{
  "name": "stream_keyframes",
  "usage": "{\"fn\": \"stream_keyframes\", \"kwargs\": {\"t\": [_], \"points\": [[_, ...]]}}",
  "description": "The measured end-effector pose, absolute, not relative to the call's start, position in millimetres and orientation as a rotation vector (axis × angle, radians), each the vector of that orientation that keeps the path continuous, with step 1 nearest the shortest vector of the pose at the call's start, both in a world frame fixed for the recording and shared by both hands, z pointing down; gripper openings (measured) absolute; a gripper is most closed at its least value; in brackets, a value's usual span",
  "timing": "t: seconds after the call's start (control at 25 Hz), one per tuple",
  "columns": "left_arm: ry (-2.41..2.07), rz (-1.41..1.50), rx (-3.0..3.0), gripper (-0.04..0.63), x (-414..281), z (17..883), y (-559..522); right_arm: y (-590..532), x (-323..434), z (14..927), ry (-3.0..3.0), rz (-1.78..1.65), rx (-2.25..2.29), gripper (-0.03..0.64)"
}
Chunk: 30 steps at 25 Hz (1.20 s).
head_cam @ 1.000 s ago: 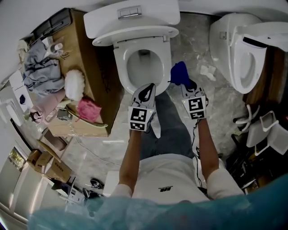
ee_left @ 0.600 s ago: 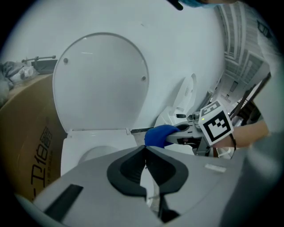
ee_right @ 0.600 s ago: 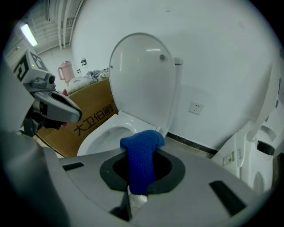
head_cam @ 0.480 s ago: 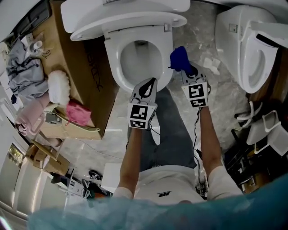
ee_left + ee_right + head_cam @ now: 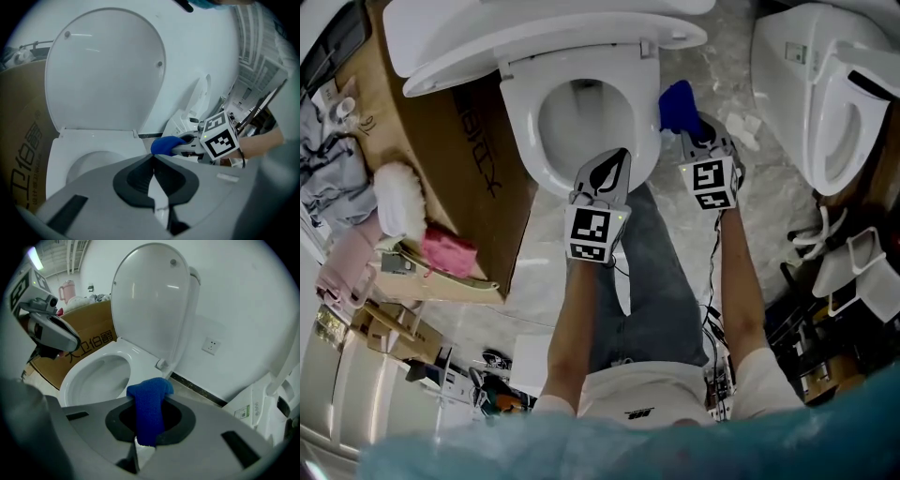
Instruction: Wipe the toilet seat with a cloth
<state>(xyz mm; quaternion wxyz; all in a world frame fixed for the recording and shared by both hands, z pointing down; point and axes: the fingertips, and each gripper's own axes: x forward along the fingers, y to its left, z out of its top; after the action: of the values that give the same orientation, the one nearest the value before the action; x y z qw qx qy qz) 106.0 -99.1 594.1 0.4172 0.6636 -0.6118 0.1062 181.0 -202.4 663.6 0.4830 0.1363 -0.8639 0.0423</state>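
While the right gripper [image 5: 701, 134] pinches the blue cloth [image 5: 149, 411], the toilet seat [image 5: 521, 141] lies just left of it. A hard drag across the seat could tug the cloth free. The left gripper [image 5: 609, 173], pressed together and empty, hovers over the seat's front.

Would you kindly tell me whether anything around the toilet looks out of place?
White paper-like scraps lie on the floor between the toilet and a second toilet beside it; nothing looks spilled or broken.

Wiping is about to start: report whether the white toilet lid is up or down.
Up. The white oval plastic toilet lid stands upright behind the uncovered white ceramic bowl.
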Motion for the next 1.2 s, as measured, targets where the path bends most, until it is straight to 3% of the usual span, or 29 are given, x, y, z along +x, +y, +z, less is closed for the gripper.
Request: {"fn": "stream_keyframes", "kwargs": {"t": [0.68, 1.2], "points": [[-1.552, 0.222, 1.606, 0.009, 90, 621, -96, -195, 126, 725, -2.064, -0.094, 0.126, 0.025], [-1.537, 0.21, 1.583, 0.009, 92, 630, -71, -171, 126, 738, -2.095, -0.135, 0.084, 0.022]]}}
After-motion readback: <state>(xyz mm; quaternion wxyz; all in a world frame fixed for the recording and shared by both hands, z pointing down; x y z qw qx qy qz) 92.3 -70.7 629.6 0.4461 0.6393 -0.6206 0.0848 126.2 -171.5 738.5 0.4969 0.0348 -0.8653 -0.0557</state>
